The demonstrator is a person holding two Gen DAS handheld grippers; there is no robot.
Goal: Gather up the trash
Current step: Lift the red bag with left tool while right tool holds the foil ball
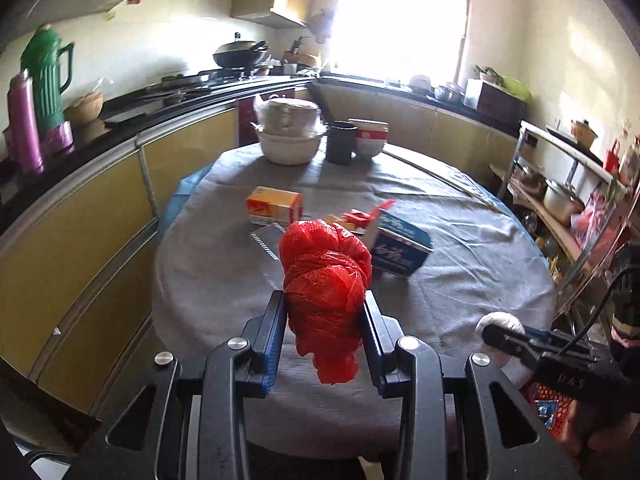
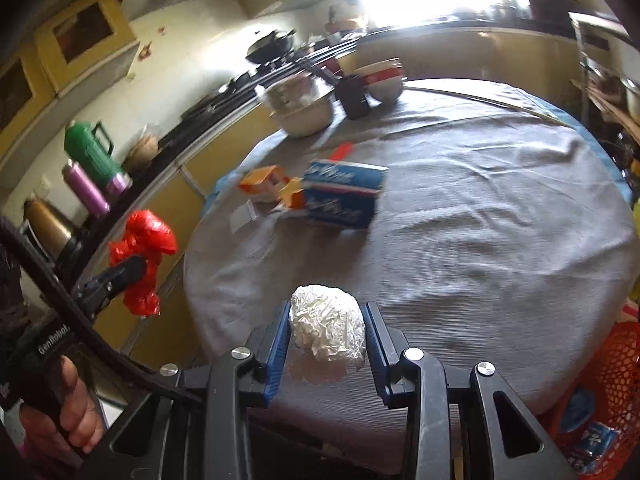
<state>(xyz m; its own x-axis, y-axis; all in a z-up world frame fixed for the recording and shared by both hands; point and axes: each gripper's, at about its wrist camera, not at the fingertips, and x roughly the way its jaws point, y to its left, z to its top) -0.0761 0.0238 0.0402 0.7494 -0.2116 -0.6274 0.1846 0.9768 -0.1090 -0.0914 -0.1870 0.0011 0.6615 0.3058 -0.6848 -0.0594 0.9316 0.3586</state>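
My left gripper (image 1: 325, 300) is shut on a crumpled red plastic bag (image 1: 326, 280) and holds it above the near edge of the round table (image 1: 480, 248). The bag also shows in the right wrist view (image 2: 144, 248), off the table's left side. My right gripper (image 2: 327, 312) is shut on a crumpled white paper ball (image 2: 328, 328) above the table's near edge; the ball also shows in the left wrist view (image 1: 500, 322). A blue and white box (image 1: 400, 248) (image 2: 344, 192), an orange carton (image 1: 274, 204) (image 2: 260, 180) and small red scraps (image 1: 372, 212) lie mid-table.
A red mesh basket (image 2: 612, 380) holding wrappers sits low at the table's right edge. White bowls (image 1: 290, 132), a dark cup (image 1: 340, 142) and a red-banded bowl (image 1: 370, 136) stand at the table's far side. Yellow cabinets (image 1: 80, 220) run along the left, a metal shelf (image 1: 568, 184) stands on the right.
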